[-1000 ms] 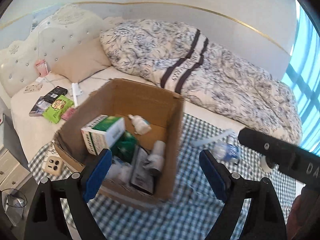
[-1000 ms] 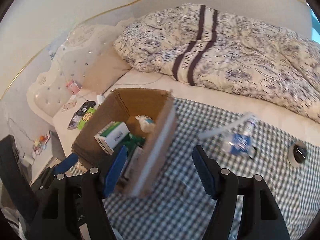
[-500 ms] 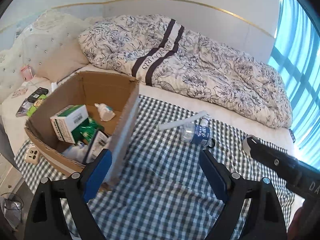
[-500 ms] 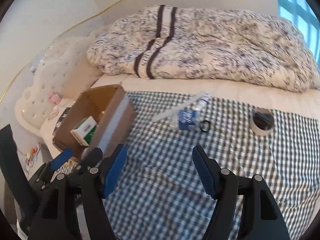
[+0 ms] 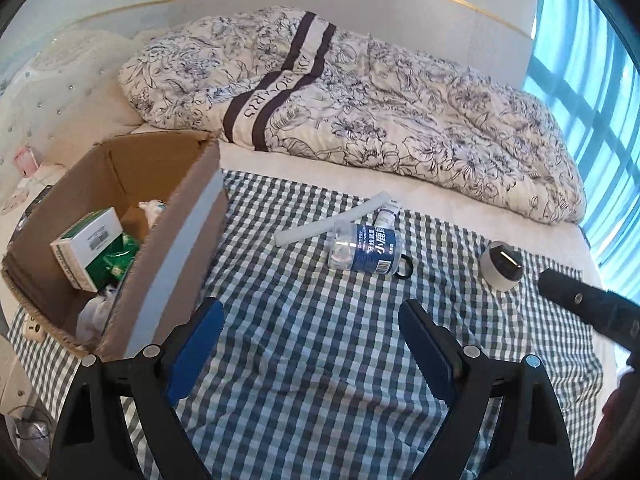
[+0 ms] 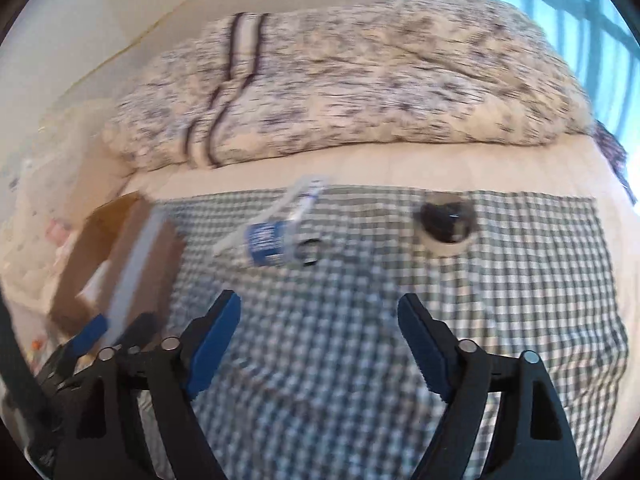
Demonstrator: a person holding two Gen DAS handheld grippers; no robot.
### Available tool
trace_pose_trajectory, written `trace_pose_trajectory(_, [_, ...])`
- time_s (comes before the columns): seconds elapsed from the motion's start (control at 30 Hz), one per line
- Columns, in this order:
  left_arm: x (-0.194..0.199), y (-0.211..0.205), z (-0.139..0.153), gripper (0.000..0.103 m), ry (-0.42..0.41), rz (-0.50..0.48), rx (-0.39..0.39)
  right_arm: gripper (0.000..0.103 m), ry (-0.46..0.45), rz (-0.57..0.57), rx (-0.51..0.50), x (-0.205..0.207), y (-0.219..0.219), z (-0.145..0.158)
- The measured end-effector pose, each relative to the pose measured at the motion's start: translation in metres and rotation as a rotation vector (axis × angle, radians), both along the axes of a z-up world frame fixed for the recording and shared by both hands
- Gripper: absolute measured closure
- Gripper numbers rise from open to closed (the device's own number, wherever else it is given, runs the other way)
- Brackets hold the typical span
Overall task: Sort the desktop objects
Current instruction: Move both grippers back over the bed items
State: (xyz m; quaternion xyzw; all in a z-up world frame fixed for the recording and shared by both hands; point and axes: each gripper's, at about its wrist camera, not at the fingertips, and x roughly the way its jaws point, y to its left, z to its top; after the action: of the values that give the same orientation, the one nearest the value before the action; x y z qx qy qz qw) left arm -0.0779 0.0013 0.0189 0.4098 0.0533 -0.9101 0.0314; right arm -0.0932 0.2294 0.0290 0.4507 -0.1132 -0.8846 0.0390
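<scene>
Both views had swung rightward off the cardboard box (image 5: pixel 116 236), now lower left; left gripper (image 5: pixel 308 344) and right gripper (image 6: pixel 320 340), jaws released and empty, approached the bottle (image 5: pixel 364 250) at frame centre, probably next needing a descent.

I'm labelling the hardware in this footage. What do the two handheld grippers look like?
Both the left gripper and right gripper look alike: black angular plastic arms with silver round pivot bolts, and flat blue ribbed pads on the fingers. No cables or sleeves are visible.
</scene>
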Motion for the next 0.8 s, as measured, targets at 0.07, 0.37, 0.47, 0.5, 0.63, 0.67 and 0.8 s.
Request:
trace_pose_trajectory(0.07, [-0.008, -0.002, -0.007, 0.011, -0.012, 0.001, 0.008, 0.021, -0.017, -0.037, -0.004, -0.007, 0.015, -0.010])
trace_pose_trajectory(0.37, [-0.051, -0.003, -0.043, 0.011, -0.057, -0.026, 0.025, 0.021, -0.054, -0.151, 0.021, -0.033, 0.062, -0.045])
trace_pose_trajectory(0.47, [-0.066, 0.005, -0.053, 0.011, -0.061, -0.060, 0.016, 0.021, -0.059, -0.172, 0.053, -0.046, 0.069, -0.052])
trace_pose_trajectory(0.5, [-0.070, 0.008, -0.056, 0.011, -0.062, -0.073, 0.019, 0.021, -0.059, -0.178, 0.066, -0.051, 0.070, -0.055])
trace_pose_trajectory(0.63, [-0.092, 0.025, -0.065, 0.011, -0.070, -0.119, 0.021, 0.021, -0.056, -0.173, 0.088, -0.067, 0.069, -0.061])
trace_pose_trajectory(0.67, [-0.097, 0.029, -0.067, 0.011, -0.069, -0.126, 0.024, 0.021, -0.057, -0.169, 0.094, -0.072, 0.068, -0.062])
trace_pose_trajectory(0.8, [-0.119, 0.040, -0.078, 0.011, -0.074, -0.144, 0.051, 0.021, -0.059, -0.172, 0.098, -0.088, 0.066, -0.070])
